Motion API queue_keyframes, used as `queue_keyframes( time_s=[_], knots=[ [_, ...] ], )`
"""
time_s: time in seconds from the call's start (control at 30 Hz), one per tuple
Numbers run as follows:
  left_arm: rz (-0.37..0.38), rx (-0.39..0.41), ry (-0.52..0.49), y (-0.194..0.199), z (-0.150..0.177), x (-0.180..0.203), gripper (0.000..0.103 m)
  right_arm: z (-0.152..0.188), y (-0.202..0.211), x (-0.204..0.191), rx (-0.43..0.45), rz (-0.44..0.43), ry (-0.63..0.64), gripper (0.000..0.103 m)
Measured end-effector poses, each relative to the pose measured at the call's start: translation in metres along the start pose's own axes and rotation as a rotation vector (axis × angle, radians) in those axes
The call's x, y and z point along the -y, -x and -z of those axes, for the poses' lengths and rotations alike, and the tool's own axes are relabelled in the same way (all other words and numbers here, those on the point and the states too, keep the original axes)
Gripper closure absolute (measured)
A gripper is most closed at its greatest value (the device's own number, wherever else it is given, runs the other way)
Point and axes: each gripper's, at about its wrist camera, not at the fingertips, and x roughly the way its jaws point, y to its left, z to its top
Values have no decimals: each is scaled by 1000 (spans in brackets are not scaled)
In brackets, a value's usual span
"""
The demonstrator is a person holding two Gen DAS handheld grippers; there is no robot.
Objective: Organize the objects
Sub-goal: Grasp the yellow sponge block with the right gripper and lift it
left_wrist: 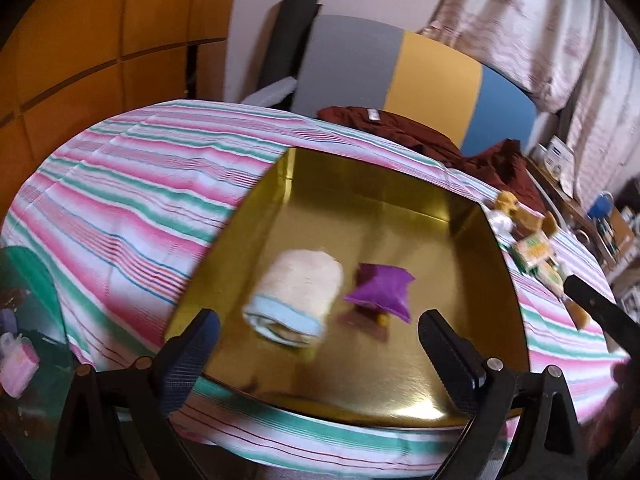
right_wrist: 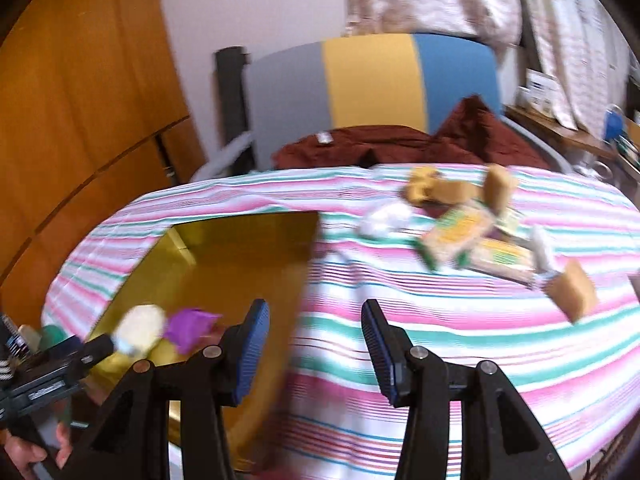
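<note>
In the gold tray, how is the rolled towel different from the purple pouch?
The rolled towel is cream with a pale blue edge; the purple pouch is one bright colour. The towel is a thick roll lying on its side and looks bigger; the pouch is a flatter, pillow-like shape with pointed corners. Both lie side by side inside the gold tray, and neither is in a gripper.

Glossy gold metal tray (left_wrist: pixel 400 216) (mirror-like), matt striped cloth tablecloth (left_wrist: pixel 132 184).

Two wrist views angled down, near, sharing the gold tray (left_wrist: pixel 472 216) (right_wrist: pixel 240 232).
</note>
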Motion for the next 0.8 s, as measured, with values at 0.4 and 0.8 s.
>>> queue_keyframes(
  time_s=[0.4,0.8],
  knots=[
    [157,27,-142,12,19,51,1,38,-13,119,-97,240,-87,55],
    [254,-30,-272,13,52,106,1,1,2,228,23,368,-125,24]
  ],
)
